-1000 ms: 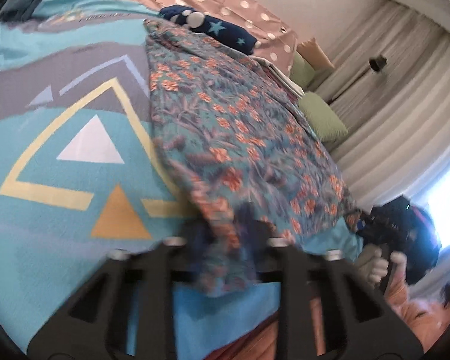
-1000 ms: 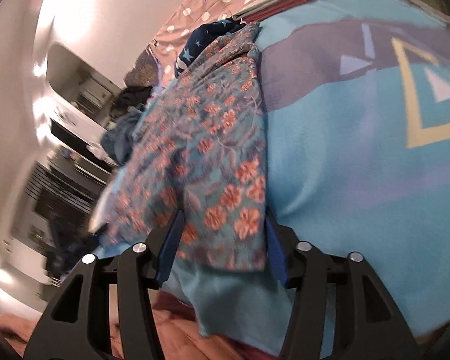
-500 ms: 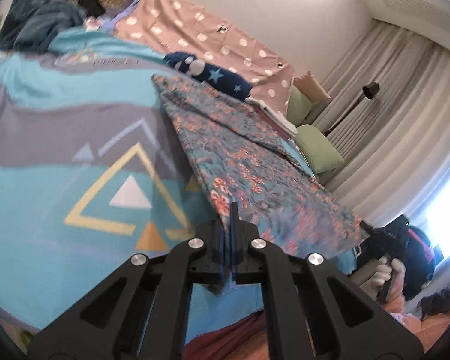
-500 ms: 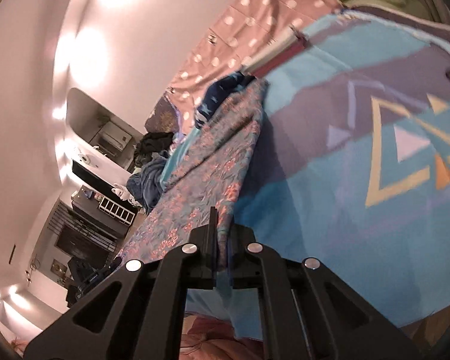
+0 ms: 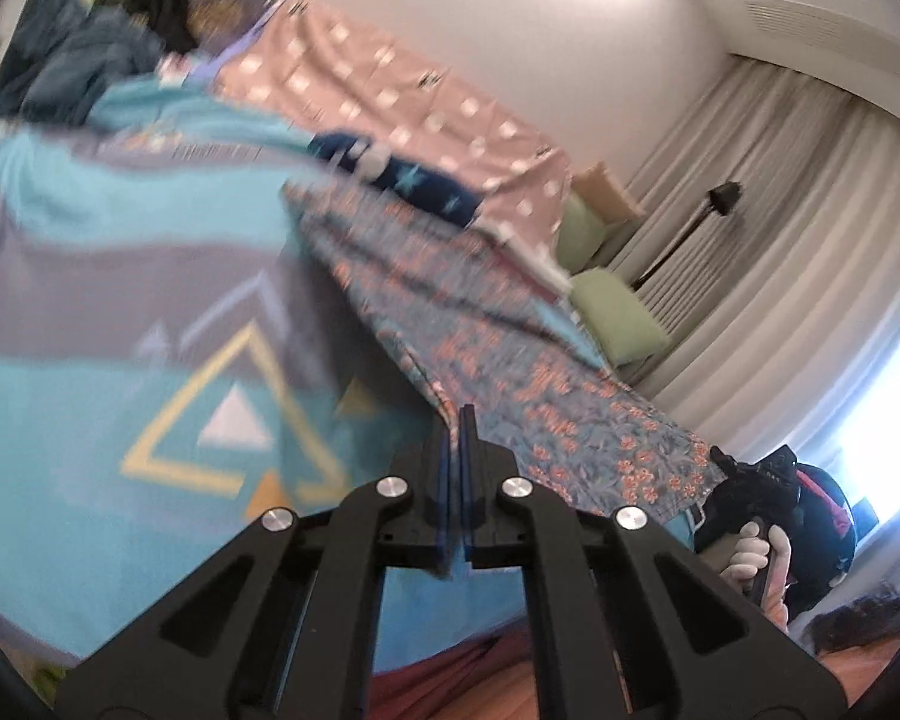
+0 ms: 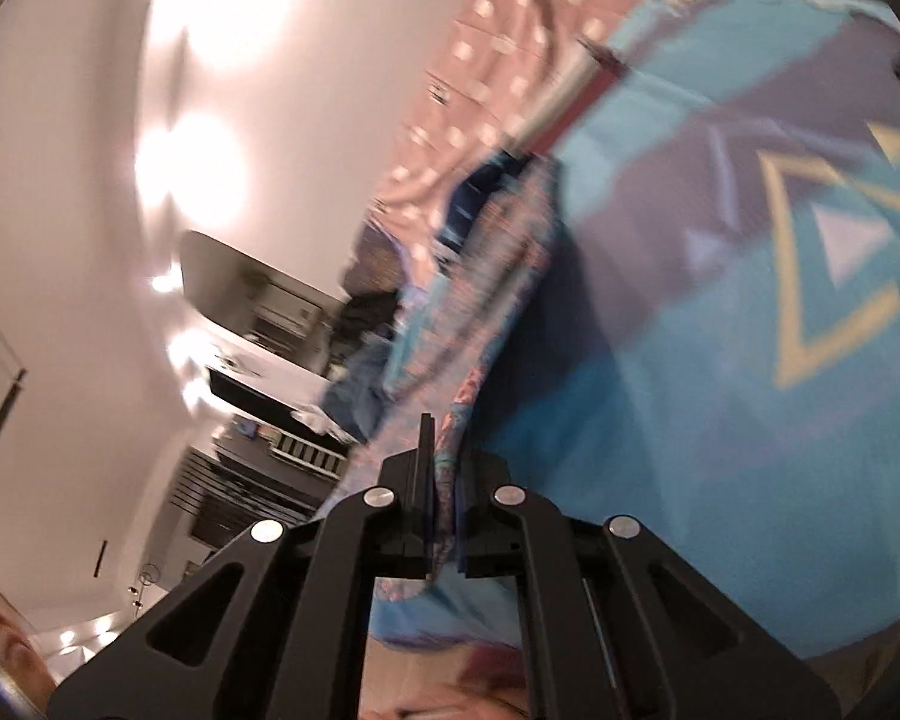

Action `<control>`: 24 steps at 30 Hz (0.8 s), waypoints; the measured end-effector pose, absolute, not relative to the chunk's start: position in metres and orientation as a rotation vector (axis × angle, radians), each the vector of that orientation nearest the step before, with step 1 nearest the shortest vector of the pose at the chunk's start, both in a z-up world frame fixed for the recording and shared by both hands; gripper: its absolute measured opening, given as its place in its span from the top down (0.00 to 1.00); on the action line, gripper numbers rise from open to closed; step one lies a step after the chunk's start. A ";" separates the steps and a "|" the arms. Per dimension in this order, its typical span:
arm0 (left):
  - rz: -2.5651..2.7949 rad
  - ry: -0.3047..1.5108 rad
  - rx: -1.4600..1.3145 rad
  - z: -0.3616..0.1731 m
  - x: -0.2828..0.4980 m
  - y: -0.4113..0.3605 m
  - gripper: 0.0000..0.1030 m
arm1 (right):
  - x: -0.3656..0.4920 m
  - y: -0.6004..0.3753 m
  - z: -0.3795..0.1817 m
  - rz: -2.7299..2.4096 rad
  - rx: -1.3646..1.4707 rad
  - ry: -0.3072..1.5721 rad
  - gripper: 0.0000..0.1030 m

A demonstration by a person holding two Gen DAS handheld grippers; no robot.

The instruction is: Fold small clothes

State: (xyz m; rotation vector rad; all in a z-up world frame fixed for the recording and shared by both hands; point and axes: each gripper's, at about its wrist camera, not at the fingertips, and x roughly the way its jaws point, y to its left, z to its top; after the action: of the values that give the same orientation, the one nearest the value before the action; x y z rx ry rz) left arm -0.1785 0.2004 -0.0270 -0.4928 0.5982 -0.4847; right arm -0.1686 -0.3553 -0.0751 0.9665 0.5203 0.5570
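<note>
Both hand-held grippers are pressed together on the same piece of clothing. Left hand-held gripper (image 5: 457,420) pinches one near corner of the floral garment (image 5: 510,360), its two black fingers closed flat with only a thin sliver of cloth between them. From that pinch the garment runs away toward the far side of the bed, lifted off the blue blanket (image 5: 90,228) at the near end and throwing a dark shadow on it.

Right hand-held gripper (image 6: 444,450) clamps the other near corner of the floral garment (image 6: 498,300); a fold of the flowered cloth shows bunched between its fingers and hangs a little below them. Seen from the left side, the person's pale-gloved hand (image 5: 756,558) holding that second tool sits past the garment's near right edge, so the hem is stretched between the two grips.

The garment's far end lies just beside a dark navy star-print cloth (image 5: 408,180), which rests against the pink polka-dot bedding (image 5: 426,102). The yellow triangle pattern (image 5: 222,414) on the blanket lies to the left of the garment, uncovered. Green pillows (image 5: 618,318) sit beyond the garment's right edge, near the pale curtains (image 5: 810,240). Motion blur softens much of both views.
</note>
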 end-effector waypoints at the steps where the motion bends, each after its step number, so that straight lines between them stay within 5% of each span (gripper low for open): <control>1: -0.485 0.573 -0.467 -0.014 -0.182 0.198 0.97 | -0.171 -0.355 -0.063 0.565 0.954 0.493 0.96; 8: -0.473 0.404 -0.298 0.058 -0.229 0.178 0.97 | -0.226 -0.355 0.018 0.421 0.682 0.328 0.96; 24: -0.415 0.544 -0.342 0.017 -0.139 0.173 0.97 | -0.134 -0.344 -0.027 0.352 0.682 0.468 0.95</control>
State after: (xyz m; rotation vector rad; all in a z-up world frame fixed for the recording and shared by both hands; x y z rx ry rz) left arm -0.1388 0.1729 0.0166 -0.3418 0.5444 -0.4145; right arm -0.1336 -0.3440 -0.0273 0.6822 0.4682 0.3517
